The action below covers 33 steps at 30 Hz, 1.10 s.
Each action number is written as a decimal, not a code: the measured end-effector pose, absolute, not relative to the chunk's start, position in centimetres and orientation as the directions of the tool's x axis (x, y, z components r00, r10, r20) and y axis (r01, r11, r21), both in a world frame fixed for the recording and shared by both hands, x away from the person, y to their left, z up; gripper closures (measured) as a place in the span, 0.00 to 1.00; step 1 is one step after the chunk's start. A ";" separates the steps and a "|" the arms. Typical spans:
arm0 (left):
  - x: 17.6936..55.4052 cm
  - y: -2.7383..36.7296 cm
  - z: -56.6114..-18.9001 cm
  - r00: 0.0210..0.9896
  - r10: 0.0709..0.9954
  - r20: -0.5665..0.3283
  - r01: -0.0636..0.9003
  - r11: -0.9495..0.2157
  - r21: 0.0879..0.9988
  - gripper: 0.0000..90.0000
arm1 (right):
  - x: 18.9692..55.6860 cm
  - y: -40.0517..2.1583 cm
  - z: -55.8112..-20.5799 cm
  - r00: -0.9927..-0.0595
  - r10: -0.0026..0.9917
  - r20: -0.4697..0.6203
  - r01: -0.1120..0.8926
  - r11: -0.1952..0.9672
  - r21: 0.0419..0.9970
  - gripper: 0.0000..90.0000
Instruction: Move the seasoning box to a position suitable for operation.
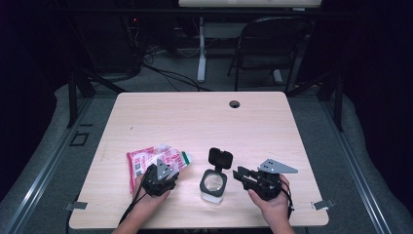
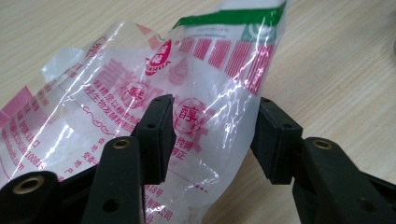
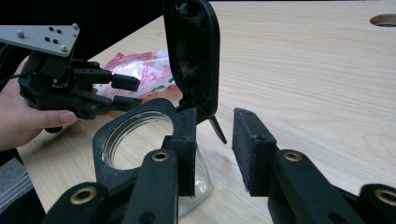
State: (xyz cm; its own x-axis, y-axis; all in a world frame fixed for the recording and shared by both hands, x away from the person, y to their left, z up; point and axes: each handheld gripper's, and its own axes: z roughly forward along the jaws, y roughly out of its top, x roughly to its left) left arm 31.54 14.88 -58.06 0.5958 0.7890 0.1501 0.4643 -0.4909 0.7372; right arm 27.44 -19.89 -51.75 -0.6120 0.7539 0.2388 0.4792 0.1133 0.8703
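Both grippers at work on the table: left at the bag, right at the jar.

High view: left gripper point(image 1: 161, 171) sits over the red-printed plastic bag point(image 1: 141, 163) at front left; right gripper point(image 1: 242, 174) just beside the open-lidded glass jar point(image 1: 213, 185).
Left gripper view: jaws part open, bag point(image 2: 140, 107) between them, one pad touching the film, no squeeze visible.
Right gripper view: jaws about half open, jar point(image 3: 135, 140) rim beside one jaw, nothing clamped.
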 end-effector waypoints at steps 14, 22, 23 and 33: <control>31.9 15.9 -58.2 0.596 0.800 0.067 0.492 -0.430 0.757 0.76 | 27.4 -19.8 -51.8 -0.613 0.753 0.239 0.481 0.116 0.869 0.79; 32.1 16.3 -58.2 0.587 0.809 0.004 0.526 -0.385 0.758 0.85 | 27.5 -19.7 -51.9 -0.615 0.753 0.235 0.483 0.124 0.867 0.79; 32.2 16.4 -58.2 0.587 0.809 0.003 0.528 -0.386 0.757 0.86 | 27.5 -19.8 -51.9 -0.613 0.755 0.233 0.485 0.127 0.865 0.79; 32.6 17.2 -58.5 0.560 0.824 -0.079 0.573 -0.317 0.756 0.94 | 27.5 -19.7 -52.0 -0.613 0.753 0.238 0.487 0.124 0.864 0.79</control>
